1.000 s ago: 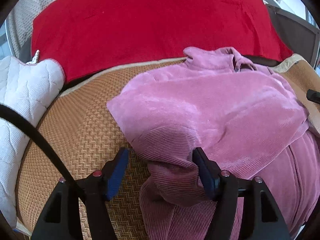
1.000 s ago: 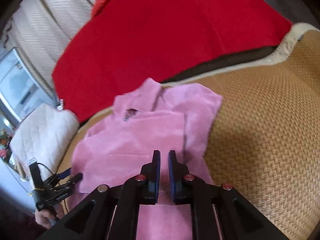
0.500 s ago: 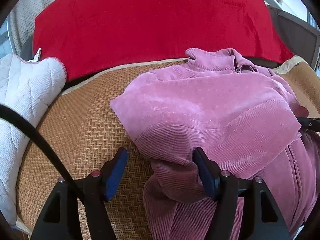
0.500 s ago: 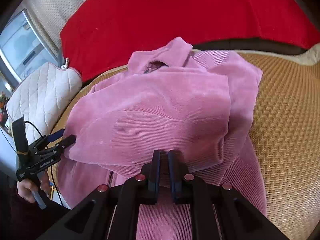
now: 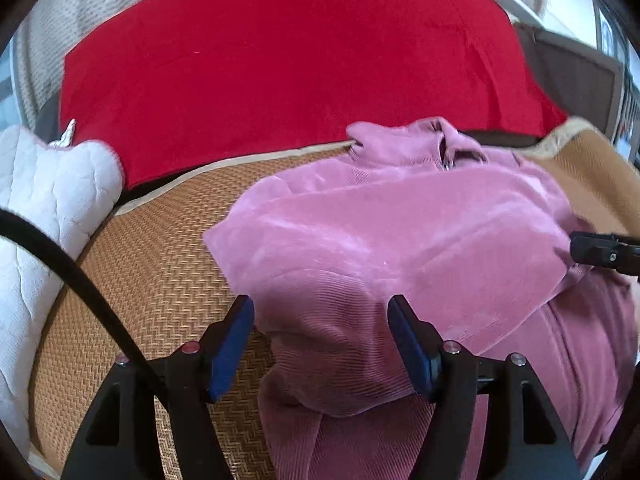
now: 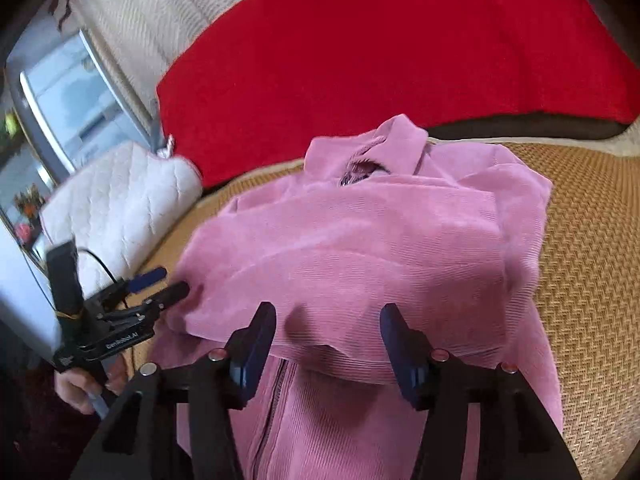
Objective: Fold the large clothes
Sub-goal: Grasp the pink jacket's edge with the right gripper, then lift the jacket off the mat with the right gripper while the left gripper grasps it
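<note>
One pink corduroy jacket lies part-folded on the woven mat, collar toward the mat's far edge by the red blanket; its hem is cut off below both views. The left gripper stands wide over a folded corner, gripping nothing. The right gripper is opening above the fold. Only the right view shows the person's hand. One white quilted cushion sits at the mat's left edge.
</note>
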`<act>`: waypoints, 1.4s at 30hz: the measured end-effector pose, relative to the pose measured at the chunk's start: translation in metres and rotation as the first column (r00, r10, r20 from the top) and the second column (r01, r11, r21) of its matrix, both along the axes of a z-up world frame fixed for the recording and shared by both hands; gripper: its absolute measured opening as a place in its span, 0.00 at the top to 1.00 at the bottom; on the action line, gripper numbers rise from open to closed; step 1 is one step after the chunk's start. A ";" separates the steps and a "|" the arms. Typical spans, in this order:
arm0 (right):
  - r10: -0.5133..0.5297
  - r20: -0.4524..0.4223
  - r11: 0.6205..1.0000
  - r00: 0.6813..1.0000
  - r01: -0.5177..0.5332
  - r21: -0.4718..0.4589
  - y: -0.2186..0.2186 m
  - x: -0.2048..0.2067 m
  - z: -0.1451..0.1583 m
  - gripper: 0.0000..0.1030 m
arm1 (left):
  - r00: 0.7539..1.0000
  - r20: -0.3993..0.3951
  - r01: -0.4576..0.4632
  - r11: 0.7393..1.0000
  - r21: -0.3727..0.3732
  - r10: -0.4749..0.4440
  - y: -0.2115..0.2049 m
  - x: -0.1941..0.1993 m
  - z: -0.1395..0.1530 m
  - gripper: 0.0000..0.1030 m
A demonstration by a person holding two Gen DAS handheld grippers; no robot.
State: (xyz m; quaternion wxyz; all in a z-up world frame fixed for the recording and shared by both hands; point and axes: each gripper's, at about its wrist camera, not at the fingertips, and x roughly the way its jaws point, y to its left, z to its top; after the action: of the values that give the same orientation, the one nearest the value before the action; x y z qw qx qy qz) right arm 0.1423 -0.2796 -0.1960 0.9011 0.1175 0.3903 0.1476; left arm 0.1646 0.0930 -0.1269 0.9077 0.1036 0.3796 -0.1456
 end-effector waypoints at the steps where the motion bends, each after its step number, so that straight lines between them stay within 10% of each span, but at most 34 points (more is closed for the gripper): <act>1: 0.003 -0.005 0.999 1.000 -0.003 -0.040 0.006 0.001 -0.003 0.43 | 1.000 -0.012 -0.004 1.000 0.028 0.005 -0.003 0.002 -0.004 0.32; 4: -0.006 -0.045 0.987 0.999 -0.001 -0.160 0.016 0.006 -0.017 0.45 | 0.998 -0.066 -0.019 0.998 0.054 0.023 -0.002 0.006 -0.014 0.32; 26: 0.012 -0.007 0.998 1.000 -0.012 -0.065 -0.003 -0.017 0.004 0.46 | 0.999 -0.025 -0.023 0.999 -0.025 0.022 0.020 -0.017 0.012 0.32; 42: 0.090 -0.119 0.996 0.989 -0.092 -0.015 -0.055 -0.165 -0.007 0.35 | 0.991 -0.134 0.003 0.989 -0.150 -0.023 0.063 -0.157 -0.028 0.32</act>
State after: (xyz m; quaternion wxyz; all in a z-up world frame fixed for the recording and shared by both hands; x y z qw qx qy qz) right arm -0.0225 -0.3348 -0.2028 0.8700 0.0987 0.4493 0.1774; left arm 0.0081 0.1558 -0.1546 0.8841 0.0278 0.4276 -0.1864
